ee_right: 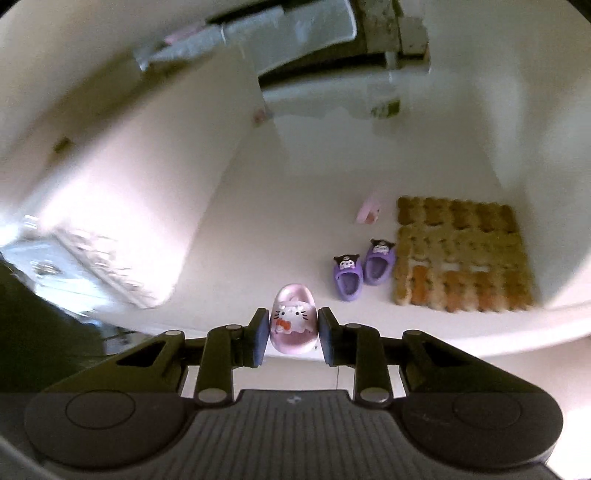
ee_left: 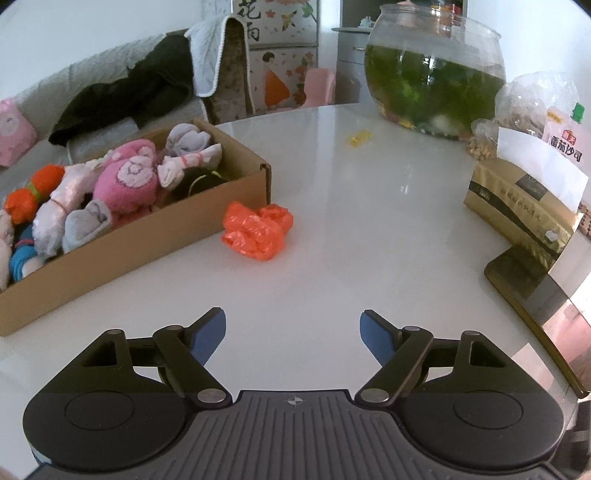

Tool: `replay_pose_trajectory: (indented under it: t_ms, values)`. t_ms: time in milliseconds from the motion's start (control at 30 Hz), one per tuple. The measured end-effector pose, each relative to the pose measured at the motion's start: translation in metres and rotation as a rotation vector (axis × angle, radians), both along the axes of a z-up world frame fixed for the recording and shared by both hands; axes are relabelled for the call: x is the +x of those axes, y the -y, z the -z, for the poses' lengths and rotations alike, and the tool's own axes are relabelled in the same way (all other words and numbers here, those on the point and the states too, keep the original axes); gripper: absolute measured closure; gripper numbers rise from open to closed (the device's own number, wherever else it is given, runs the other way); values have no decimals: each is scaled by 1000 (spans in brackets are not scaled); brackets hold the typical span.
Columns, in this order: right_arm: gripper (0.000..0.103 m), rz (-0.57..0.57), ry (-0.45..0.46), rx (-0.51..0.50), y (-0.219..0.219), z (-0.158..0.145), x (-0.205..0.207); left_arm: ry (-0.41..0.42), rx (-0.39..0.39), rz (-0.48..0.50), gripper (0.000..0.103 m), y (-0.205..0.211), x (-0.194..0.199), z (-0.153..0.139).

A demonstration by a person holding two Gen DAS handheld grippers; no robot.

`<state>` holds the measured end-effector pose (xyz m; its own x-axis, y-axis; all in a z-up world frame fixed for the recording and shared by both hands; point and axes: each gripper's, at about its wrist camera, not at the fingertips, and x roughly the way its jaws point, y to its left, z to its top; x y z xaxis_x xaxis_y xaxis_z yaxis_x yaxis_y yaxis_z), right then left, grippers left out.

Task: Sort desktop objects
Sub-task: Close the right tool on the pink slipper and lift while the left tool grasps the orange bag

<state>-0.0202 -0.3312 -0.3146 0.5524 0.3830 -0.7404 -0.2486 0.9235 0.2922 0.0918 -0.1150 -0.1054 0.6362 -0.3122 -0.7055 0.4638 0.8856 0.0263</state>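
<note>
Socks, rolled into soft pink, grey and orange bundles [ee_left: 125, 177], fill the open brown cardboard box [ee_left: 147, 251] at the left edge of the glossy white table [ee_left: 369, 221]. I judge the box is the place where sorted soft things are collected. The crumpled orange plastic bag [ee_left: 256, 232] lies on the table just beside the box's near corner and is not yet put away; it is probably the next thing to sort.

The left gripper [ee_left: 291, 332] hovers above the table with its blue fingers wide apart and empty, pointed toward that bag, as if ready to take it.

The right gripper [ee_right: 291, 336] looks down past the table at the floor. Its fingers stand close together with a narrow gap and clamp nothing; the pink slipper with a cartoon cat face [ee_right: 293, 317] only shows through the gap.

The white sauce packet [ee_left: 561, 140] reads 番茄沙司. The writing on the gold carton [ee_left: 517, 206] is too small to read. The decorated cabinet [ee_left: 251, 18] shows 花.
</note>
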Motion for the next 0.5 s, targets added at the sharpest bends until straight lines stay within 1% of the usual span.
replay_pose_trajectory:
  t_ms: [67, 133, 233, 300, 433, 500]
  values:
    - [77, 25, 18, 14, 11, -23, -21, 14, 3, 3, 17, 3, 2, -1]
    - [77, 48, 41, 24, 21, -45, -32, 22, -5, -10, 17, 6, 8, -3]
    - [77, 62, 83, 22, 31, -83, -47, 57, 5, -45, 13, 11, 21, -5]
    - [77, 60, 126, 12, 35, -113, -58, 50, -3, -58, 11, 14, 32, -4]
    - [77, 59, 210, -14, 35, -159, -56, 39, -3, -56, 10, 20, 51, 0]
    - [77, 49, 242, -8, 32, -175, -50, 27, -21, -54, 9, 21, 59, 2]
